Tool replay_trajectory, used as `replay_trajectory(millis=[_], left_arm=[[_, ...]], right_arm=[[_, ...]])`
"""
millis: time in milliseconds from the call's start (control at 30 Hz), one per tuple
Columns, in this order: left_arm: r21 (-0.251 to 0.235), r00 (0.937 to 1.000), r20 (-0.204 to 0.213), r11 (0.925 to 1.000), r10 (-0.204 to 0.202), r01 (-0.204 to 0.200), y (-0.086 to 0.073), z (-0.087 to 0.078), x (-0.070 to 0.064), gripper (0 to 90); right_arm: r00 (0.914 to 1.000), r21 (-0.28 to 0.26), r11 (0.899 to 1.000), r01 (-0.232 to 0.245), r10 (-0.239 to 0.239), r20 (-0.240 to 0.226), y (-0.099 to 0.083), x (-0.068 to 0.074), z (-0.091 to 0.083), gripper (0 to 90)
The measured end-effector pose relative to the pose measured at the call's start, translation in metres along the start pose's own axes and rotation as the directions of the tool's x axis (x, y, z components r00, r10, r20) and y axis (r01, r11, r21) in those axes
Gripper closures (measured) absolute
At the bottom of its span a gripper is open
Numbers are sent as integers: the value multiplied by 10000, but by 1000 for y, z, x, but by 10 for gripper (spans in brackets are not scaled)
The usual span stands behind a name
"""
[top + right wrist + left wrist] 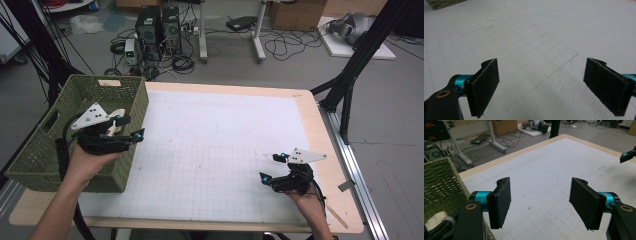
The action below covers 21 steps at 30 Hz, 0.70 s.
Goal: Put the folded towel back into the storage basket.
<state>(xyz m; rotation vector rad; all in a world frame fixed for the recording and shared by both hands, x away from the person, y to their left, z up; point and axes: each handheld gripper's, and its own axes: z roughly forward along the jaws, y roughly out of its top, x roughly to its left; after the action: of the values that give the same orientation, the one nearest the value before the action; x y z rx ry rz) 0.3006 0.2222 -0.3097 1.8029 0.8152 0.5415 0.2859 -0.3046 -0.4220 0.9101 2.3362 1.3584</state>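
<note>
While there's nothing gripped right now, the high view shows the left gripper [131, 127] hanging over the near right corner of the green woven basket [60, 150] at the left of the frame, jaws apart with nothing between them. Something pale sits right behind the gripper inside the basket, but I can't tell what it is. The right gripper [272, 168] sits low over the white gridded mat [220, 145] at the lower right, well apart from the basket, jaws spread too.

In the left gripper view, both black pads are wide open over the mat, with the basket's woven wall [441, 185] at the left edge and a bit of pale cloth-like stuff at the lower left corner. The tip of the other gripper pokes in at the far right edge.

In the right gripper view, the jaws are open over bare grid, and a corner of the basket [444, 3] peeks in at the upper left.

My guess is that this is a between-steps moment. Next move probably means dipping the left gripper into the basket, or bringing both to its rim.
</note>
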Motion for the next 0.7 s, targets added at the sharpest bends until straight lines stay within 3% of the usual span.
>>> replay_trajectory(millis=[700], left_arm=[[-201, 9986, 455, 9994, 285, -276, -2, 19, -30, 318]], right_arm=[[10000, -56, 10000, 79, -79, -21, 1, 1, 0, 125]])
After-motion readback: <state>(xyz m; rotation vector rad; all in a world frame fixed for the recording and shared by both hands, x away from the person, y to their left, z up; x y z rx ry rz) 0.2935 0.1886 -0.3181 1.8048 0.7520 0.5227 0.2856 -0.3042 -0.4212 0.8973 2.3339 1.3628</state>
